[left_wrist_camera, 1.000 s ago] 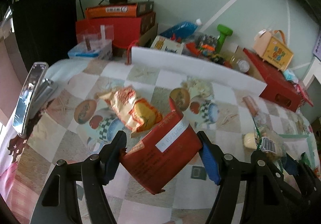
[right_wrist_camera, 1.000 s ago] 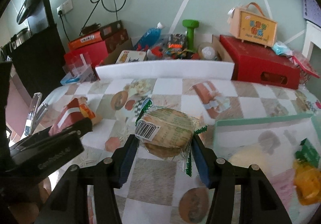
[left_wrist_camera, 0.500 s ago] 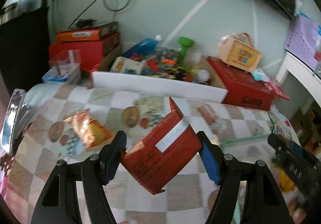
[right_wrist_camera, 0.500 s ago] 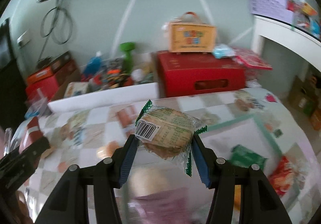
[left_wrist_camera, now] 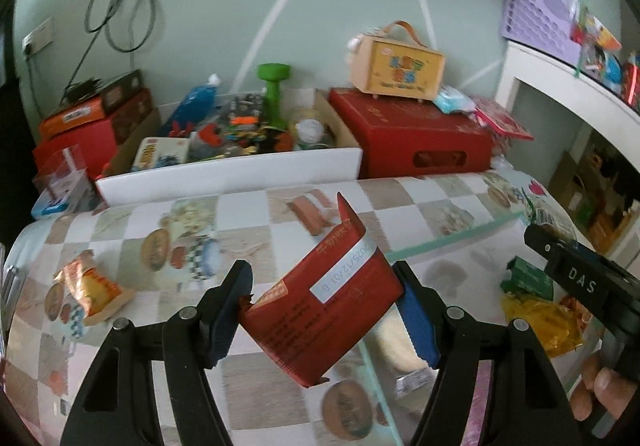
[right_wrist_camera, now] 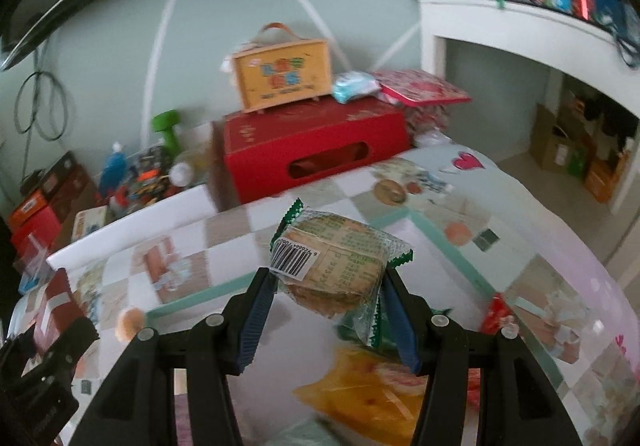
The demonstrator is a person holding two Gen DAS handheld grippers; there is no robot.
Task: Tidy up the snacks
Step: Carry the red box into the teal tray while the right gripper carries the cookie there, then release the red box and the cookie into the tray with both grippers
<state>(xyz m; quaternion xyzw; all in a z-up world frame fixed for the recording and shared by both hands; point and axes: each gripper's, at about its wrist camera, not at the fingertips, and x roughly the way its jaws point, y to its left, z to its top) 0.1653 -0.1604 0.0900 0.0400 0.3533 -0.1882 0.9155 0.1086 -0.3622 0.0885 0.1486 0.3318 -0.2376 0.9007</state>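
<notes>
Both grippers swung right; red packet [left_wrist_camera: 324, 306] tilted, long axis up-right.

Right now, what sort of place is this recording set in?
Probably a lived-in home room: a table under a food-print cloth, gift boxes and a green dumbbell against the wall, and a white shelf with clutter.

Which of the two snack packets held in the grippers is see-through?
The round biscuit in a clear wrapper with green edges, held by the right gripper. The left gripper holds an opaque red foil packet.
</notes>
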